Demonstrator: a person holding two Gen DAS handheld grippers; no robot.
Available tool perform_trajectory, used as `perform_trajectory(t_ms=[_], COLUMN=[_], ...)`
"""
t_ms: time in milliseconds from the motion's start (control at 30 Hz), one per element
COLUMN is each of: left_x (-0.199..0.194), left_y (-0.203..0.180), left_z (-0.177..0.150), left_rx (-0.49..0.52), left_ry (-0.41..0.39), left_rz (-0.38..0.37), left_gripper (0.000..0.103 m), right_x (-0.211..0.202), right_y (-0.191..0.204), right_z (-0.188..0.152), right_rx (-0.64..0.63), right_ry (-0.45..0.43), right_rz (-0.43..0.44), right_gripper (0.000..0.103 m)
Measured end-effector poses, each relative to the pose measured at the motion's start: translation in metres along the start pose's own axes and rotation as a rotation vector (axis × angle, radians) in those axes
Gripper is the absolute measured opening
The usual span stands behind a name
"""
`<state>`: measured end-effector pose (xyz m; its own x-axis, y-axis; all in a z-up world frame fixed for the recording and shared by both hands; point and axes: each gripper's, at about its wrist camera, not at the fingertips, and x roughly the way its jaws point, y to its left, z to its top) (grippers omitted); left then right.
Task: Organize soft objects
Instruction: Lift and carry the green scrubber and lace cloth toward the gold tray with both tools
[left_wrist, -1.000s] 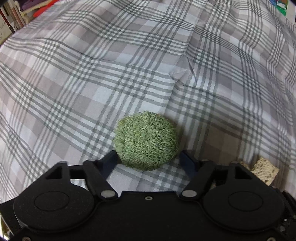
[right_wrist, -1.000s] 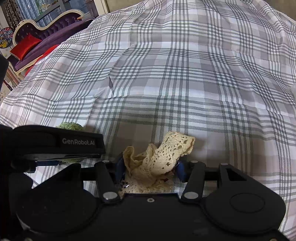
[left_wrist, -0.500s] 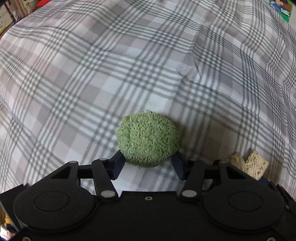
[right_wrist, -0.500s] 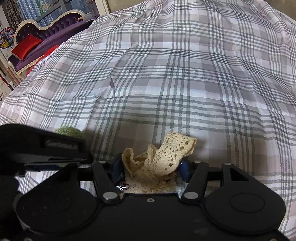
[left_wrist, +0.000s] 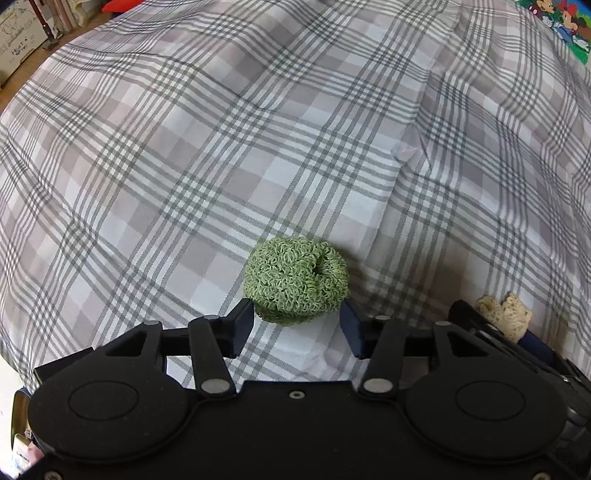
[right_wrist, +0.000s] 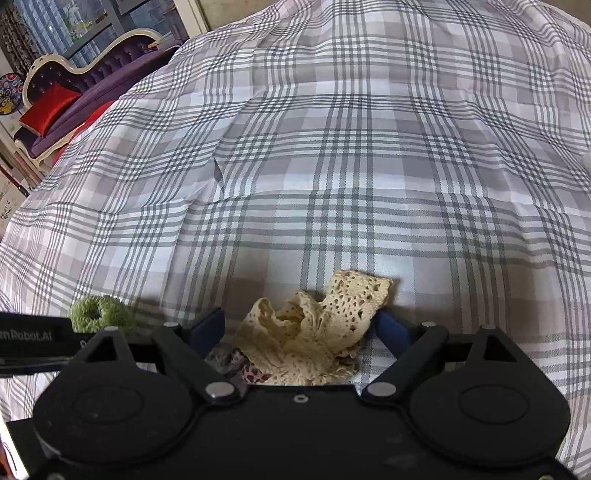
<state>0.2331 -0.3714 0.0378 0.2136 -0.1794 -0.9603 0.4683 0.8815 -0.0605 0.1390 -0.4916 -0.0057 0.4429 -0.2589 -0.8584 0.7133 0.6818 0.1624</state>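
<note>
Left wrist view: the green ball (left_wrist: 296, 280) was pinched at its near edge by the left gripper (left_wrist: 296, 324), over the plaid sheet (left_wrist: 229, 155). Right of the ball, the cream lace (right_wrist: 317, 325) lay between the opening fingers of the right gripper (right_wrist: 298, 325), unpressed.

A lived-in home is shown. Most of both views is filled by a wide grey-and-white plaid cotton bedcover (right_wrist: 369, 166), spread over a soft bed-like surface. Beyond it, a purple tufted chaise longue with a cream carved frame (right_wrist: 92, 81) is seen, with a red satin cushion (right_wrist: 50, 107) laid on it. A colourful cartoon-print fabric (left_wrist: 561, 26) is glimpsed at one corner.
</note>
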Motion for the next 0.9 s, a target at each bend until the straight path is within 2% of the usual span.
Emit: perform_trajectory(t_ms=[33,100,267,333,367,433,500,533,733,900], left_x=[0.001,0.002,0.012,0.018,0.02,0.026,0.031,0.034,0.045,0.036], left_y=[-0.001,-0.001,-0.004,-0.005,-0.006,-0.009,-0.013,-0.015,-0.017,-0.006], left_z=[0.0,0.0,0.006,0.01,0.012,0.016,0.02,0.022,0.023,0.012], left_rx=[0.003,0.004,0.004,-0.001,-0.002,0.003,0.012,0.014,0.014,-0.006], left_ry=[-0.006,-0.013,-0.035,-0.034,-0.033,-0.031,-0.029,-0.026,-0.008,-0.022], left_rz=[0.003,0.001,0.017,0.011,0.007,0.004,0.011,0.016,0.009,-0.007], left_gripper=[0.054,0.065,0.075,0.076,0.077,0.081,0.081,0.081,0.081,0.081], right_x=[0.0,0.001,0.002,0.004,0.004,0.002,0.001,0.001,-0.002,-0.003], right_y=[-0.001,0.0,0.009,0.012,0.014,0.02,0.024,0.025,0.02,0.016], right_z=[0.0,-0.001,-0.006,-0.007,-0.009,-0.012,-0.016,-0.016,-0.012,-0.01], right_rx=[0.0,-0.006,-0.071,-0.097,-0.11,-0.147,-0.183,-0.193,-0.168,-0.142], right_ry=[0.002,0.013,0.028,0.032,0.033,0.018,0.009,0.009,-0.001,-0.01], right_rz=[-0.001,-0.003,-0.029,-0.042,-0.048,-0.065,-0.066,-0.058,-0.024,-0.013], right_gripper=[0.091,0.096,0.097,0.097,0.094,0.077,0.075,0.069,0.068,0.065])
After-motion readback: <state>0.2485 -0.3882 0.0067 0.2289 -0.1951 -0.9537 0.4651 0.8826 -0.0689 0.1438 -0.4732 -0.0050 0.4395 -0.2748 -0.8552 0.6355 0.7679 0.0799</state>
